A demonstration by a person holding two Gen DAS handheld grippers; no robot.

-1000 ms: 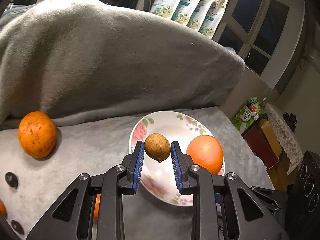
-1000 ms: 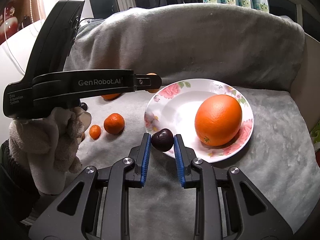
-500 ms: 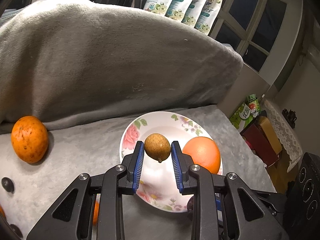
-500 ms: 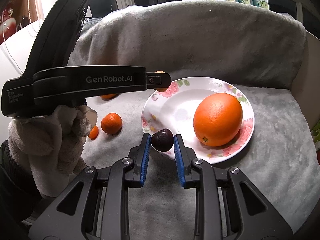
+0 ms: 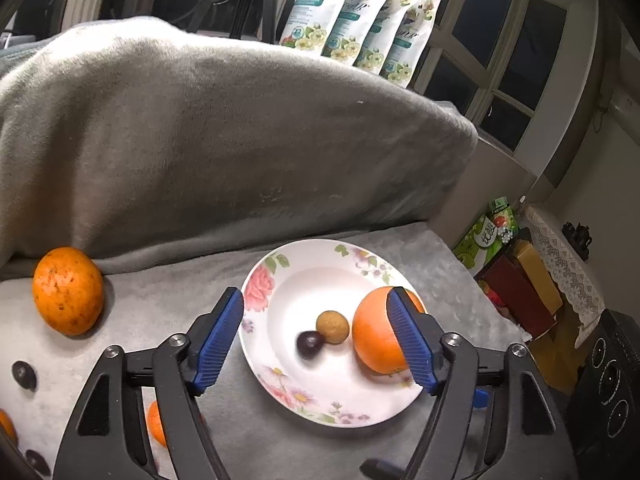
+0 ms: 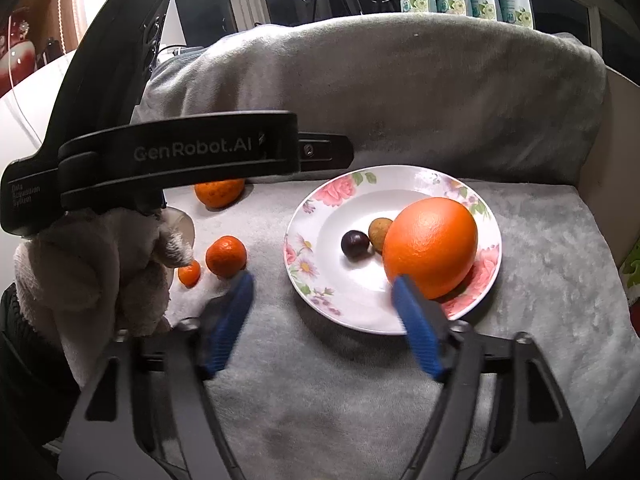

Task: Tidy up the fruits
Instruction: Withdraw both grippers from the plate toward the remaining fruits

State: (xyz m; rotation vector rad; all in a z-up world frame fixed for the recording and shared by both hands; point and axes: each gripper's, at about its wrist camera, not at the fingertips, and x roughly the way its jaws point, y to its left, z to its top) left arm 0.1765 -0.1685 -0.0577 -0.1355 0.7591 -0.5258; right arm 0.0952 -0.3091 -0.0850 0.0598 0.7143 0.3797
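Grey blanket (image 5: 240, 288) | left gripper (image 5: 316, 340), right gripper (image 6: 324, 320): jaws just spread wide, empty | plate (image 6: 400, 184)

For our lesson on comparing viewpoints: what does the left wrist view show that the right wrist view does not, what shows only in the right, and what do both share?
Only the left wrist view: dark small fruits on the grey cloth, and boxes on the floor beside the seat.

Only the right wrist view: the gloved hand holding the other gripper, and two small tangerines.

Both: the floral plate with a big orange, a tan fruit and a dark fruit lying free; a spotted orange off the plate; each gripper's jaws have just opened, empty.
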